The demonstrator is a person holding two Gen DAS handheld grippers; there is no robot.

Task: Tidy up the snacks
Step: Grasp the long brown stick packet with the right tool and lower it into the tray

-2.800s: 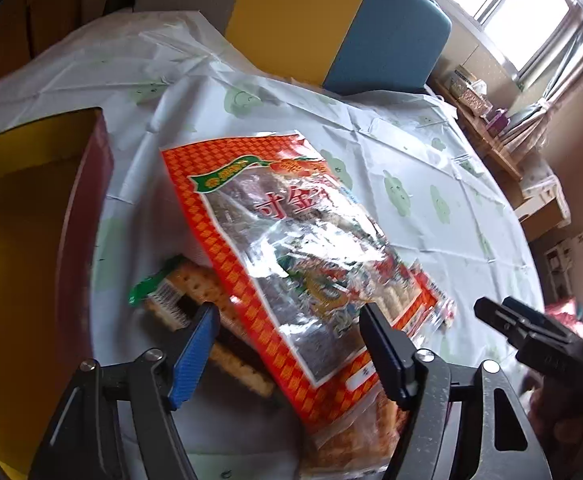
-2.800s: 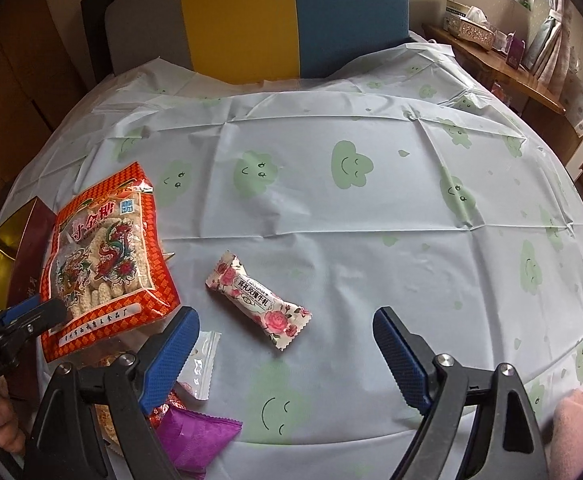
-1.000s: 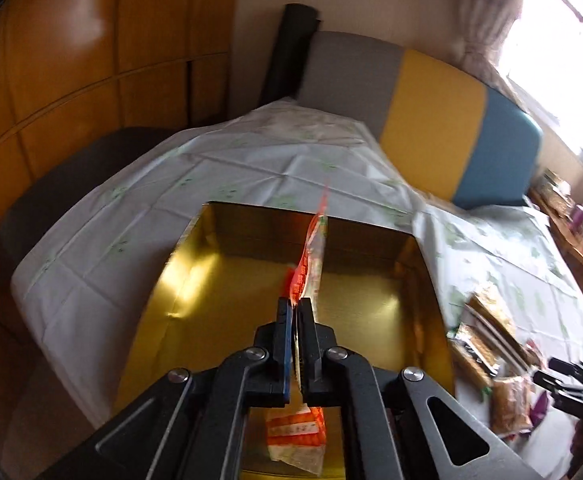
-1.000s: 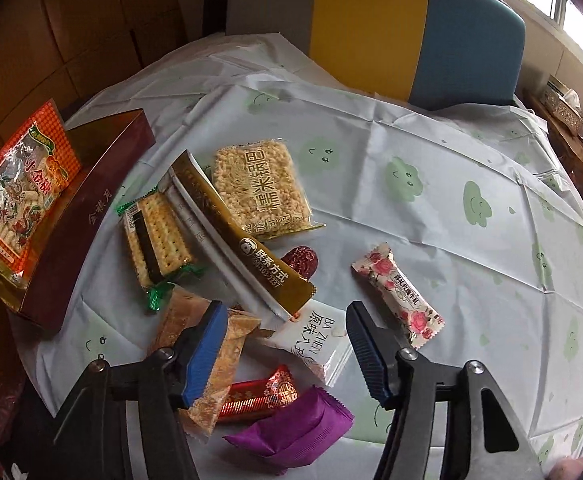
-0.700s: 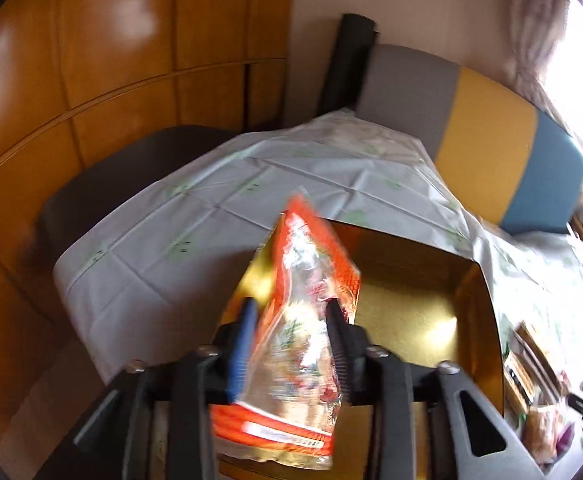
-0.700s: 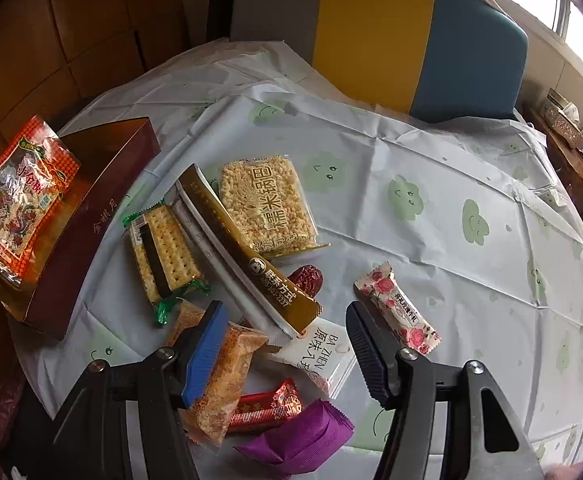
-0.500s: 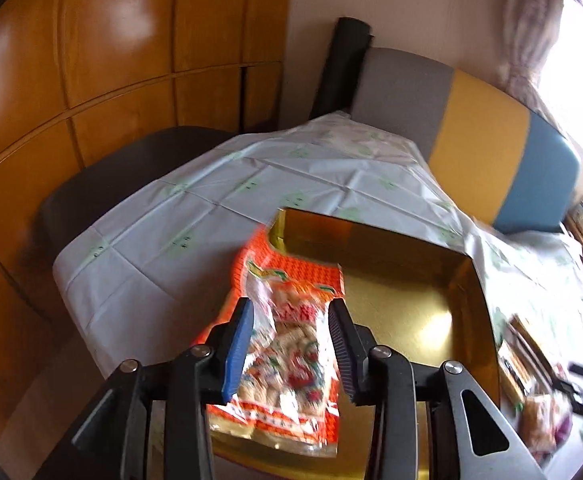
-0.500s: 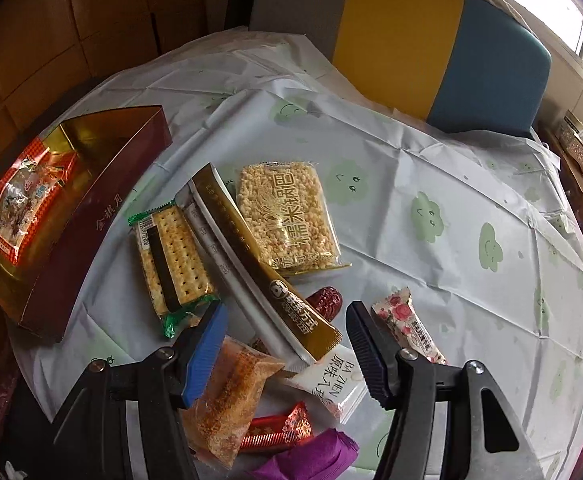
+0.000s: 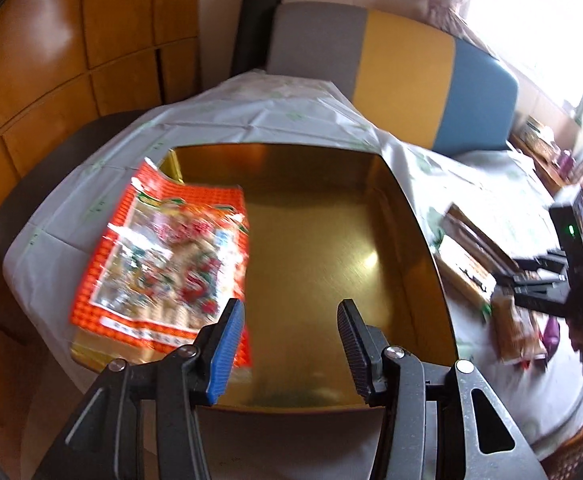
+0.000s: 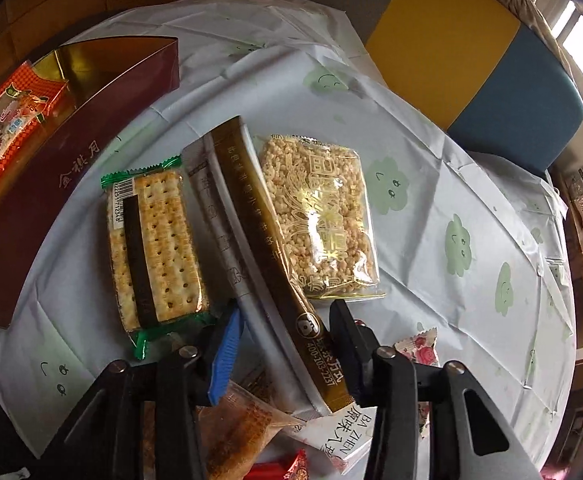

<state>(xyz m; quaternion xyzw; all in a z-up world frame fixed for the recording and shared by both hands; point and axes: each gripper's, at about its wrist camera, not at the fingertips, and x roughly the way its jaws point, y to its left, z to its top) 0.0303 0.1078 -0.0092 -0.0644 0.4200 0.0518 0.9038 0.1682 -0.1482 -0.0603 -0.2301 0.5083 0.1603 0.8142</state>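
Observation:
A red-orange snack bag (image 9: 163, 256) lies at the left side of the gold-lined box (image 9: 323, 260), its far corner over the rim. My left gripper (image 9: 289, 344) hovers over the box's near edge; its jaws are opening with nothing between them. In the right wrist view, my right gripper (image 10: 285, 320) is low over a long brown-gold packet (image 10: 267, 240) and the grey packet (image 10: 215, 216) beside it. Its jaws are closing with both packets between them, and the pads do not visibly press. The box (image 10: 51, 184) is maroon outside and holds the red bag (image 10: 3, 128).
A cracker pack (image 10: 155, 248) and a puffed-rice bar (image 10: 315, 216) flank the long packets. A rose candy (image 10: 419, 348), a white sachet (image 10: 347, 432) and an orange bag (image 10: 243, 428) lie near the gripper. A padded chair (image 10: 475, 56) stands behind the round table.
The left gripper let go of the red bag, which dropped flat into the box, and its jaws spread. The right gripper came down over the long brown packet and its jaws narrowed.

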